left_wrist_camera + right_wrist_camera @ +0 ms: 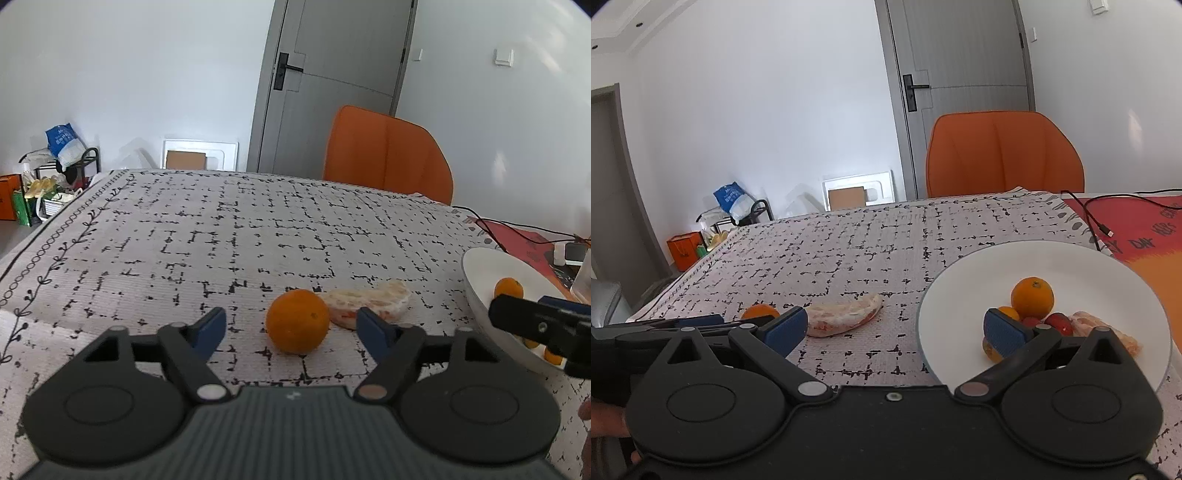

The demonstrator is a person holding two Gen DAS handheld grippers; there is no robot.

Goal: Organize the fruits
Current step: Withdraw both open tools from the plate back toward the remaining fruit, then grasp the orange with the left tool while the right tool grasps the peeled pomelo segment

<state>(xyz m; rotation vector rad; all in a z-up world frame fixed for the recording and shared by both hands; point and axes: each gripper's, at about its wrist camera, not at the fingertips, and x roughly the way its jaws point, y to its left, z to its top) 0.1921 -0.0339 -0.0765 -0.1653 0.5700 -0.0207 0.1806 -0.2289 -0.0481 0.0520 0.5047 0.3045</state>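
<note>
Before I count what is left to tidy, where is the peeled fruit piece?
The peeled fruit piece lies on the tablecloth, just behind and right of the loose orange, left of the white plate in both wrist views.

Tablecloth [221, 240] bare ahead — only orange [297, 320], touching peeled segment [369, 306], and plate [1052, 266] obstruct.

Two oranges [1032, 302] [297, 320], two peeled pomelo pieces [842, 318] [1104, 328], one white plate [1071, 266], one orange chair [1004, 155].

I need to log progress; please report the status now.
Left gripper open, right gripper open, both empty. Orange and peeled pomelo segment on tablecloth, outside white plate. Nothing blocking.
</note>
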